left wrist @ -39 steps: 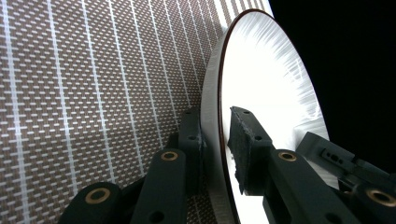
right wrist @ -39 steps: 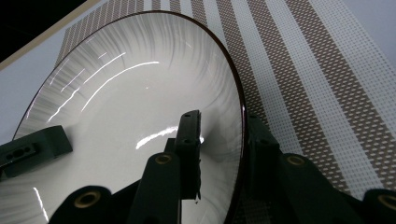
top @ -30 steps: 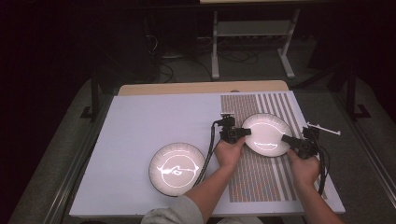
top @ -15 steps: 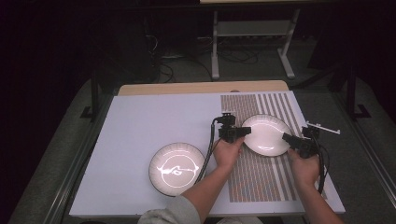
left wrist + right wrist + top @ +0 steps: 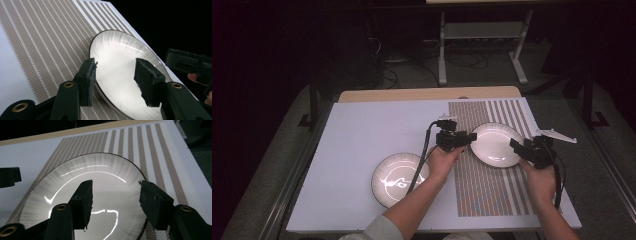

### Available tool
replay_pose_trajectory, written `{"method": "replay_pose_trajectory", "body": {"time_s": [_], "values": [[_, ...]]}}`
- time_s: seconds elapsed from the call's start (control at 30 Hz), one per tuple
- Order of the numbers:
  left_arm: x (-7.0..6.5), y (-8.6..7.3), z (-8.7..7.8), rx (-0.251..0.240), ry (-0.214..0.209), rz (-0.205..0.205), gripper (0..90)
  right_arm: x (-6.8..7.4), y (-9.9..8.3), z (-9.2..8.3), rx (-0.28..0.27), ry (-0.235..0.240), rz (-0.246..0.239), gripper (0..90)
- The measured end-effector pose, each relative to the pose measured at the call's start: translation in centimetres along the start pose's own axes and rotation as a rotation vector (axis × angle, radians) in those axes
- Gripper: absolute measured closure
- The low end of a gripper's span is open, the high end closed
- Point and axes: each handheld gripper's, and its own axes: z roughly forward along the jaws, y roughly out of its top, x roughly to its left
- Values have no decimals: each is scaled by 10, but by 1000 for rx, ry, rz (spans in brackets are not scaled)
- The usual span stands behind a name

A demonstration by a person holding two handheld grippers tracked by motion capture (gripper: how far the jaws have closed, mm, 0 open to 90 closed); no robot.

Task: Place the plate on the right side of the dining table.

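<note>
Dark room w/ cables and a metal stand behind; table [image 5: 362,130] is white, w/ a striped mat [image 5: 492,195] on its right half.

Two plates, counted: far plate [image 5: 494,145] on the mat, between the two grippers; near plate [image 5: 399,179] on the bare white top, just left of the left forearm.

Left gripper [image 5: 457,139] sits at the far plate's left rim, jaws apart; in the left gripper view the rim runs between the pads, not pinched. Right gripper [image 5: 527,149] is at the plate's right rim, jaws also apart, nothing held; in its own view the plate [image 5: 85,202] lies under and between the pads.

Handling, my guess: glazed ceramic, so stiff, fairly heavy, slick, and breakable if dropped. Shiny ribbed surface gives pads little bite. Best hold prob. the raised rim, one pad above and one below, on opposite sides w/ both grippers so it stays level.
</note>
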Motion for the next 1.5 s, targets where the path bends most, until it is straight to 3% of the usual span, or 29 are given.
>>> {"method": "replay_pose_trajectory", "body": {"time_s": [0.1,0.27,0.3,0.33,0.37,0.4,0.43,0.57,0.63,0.83,1.07,1.23,1.37,1.5], "values": [[1,1,-10,-6,-32,24,489,8,1,-3,2,41,-52,395],[1,6,-28,-4,-33,87,448,18,1,-7,-5,95,-79,375],[0,7,-32,-4,-41,107,448,18,1,-7,-5,95,-79,375],[0,7,-38,-11,-52,137,448,19,1,-8,-3,125,-65,364],[0,8,-42,-12,-58,157,448,19,1,-8,-3,125,-65,364],[0,9,-46,-14,-61,173,437,19,0,-8,-1,169,-46,342],[1,9,-51,-14,-70,189,437,19,0,-8,-1,169,-46,342],[6,7,-70,-4,-92,252,401,23,-2,-10,-12,204,-117,324],[8,5,-79,2,-88,291,391,25,-2,-11,-20,208,-125,322],[20,0,-105,5,-113,291,352,35,-3,-11,-34,252,-189,286],[34,-6,-134,-11,-173,316,301,47,-8,-15,-41,308,-305,255],[42,-14,-159,-49,-161,395,298,52,-11,-20,-53,347,-349,239],[50,-17,-175,-46,-153,389,297,57,-14,-22,-44,381,-382,234],[55,-20,-191,-60,-153,384,297,62,-18,-22,-38,447,-377,231]]}}
